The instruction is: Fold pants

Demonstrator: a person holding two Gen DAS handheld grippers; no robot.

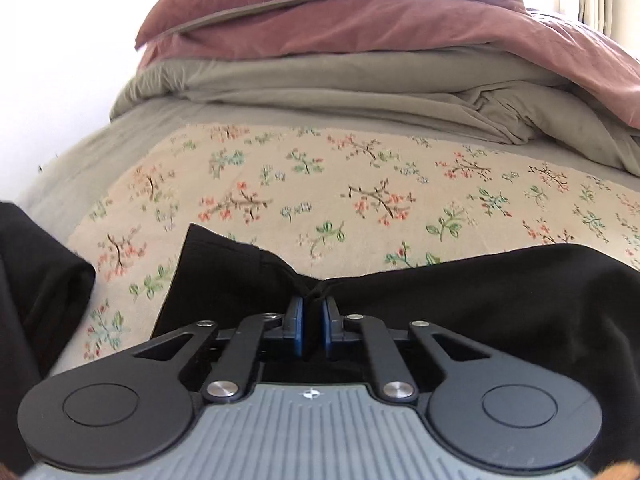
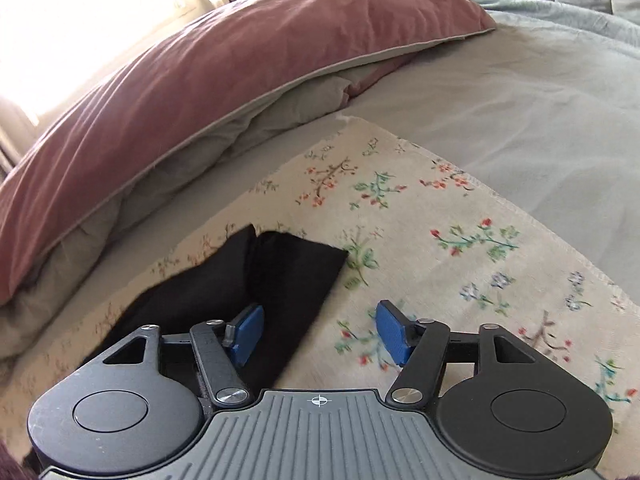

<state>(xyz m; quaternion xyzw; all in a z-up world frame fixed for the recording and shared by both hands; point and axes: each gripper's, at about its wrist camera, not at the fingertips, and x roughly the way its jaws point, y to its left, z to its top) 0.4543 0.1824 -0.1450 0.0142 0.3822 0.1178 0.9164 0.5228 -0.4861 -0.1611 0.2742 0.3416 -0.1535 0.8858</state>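
We worked over a bed whose grey sheet (image 1: pixel 132 136) carried a floral cloth (image 1: pixel 360 200), and the black pants (image 1: pixel 500 300) lay along the near edge of that cloth. Our left gripper (image 1: pixel 313 308) had its blue pads drawn narrow, pinching a bunched fold of the pants' edge between them. In the right wrist view, one end of the pants (image 2: pixel 280 276) reached toward the middle of the floral cloth. Our right gripper (image 2: pixel 320 332) stood with its jaws wide apart, nothing pressed between them: the left pad over the black fabric, the right pad over bare floral cloth. A pink pillow (image 2: pixel 224 64) rested on folded grey bedding (image 1: pixel 360 80) at the far edge of the bed.
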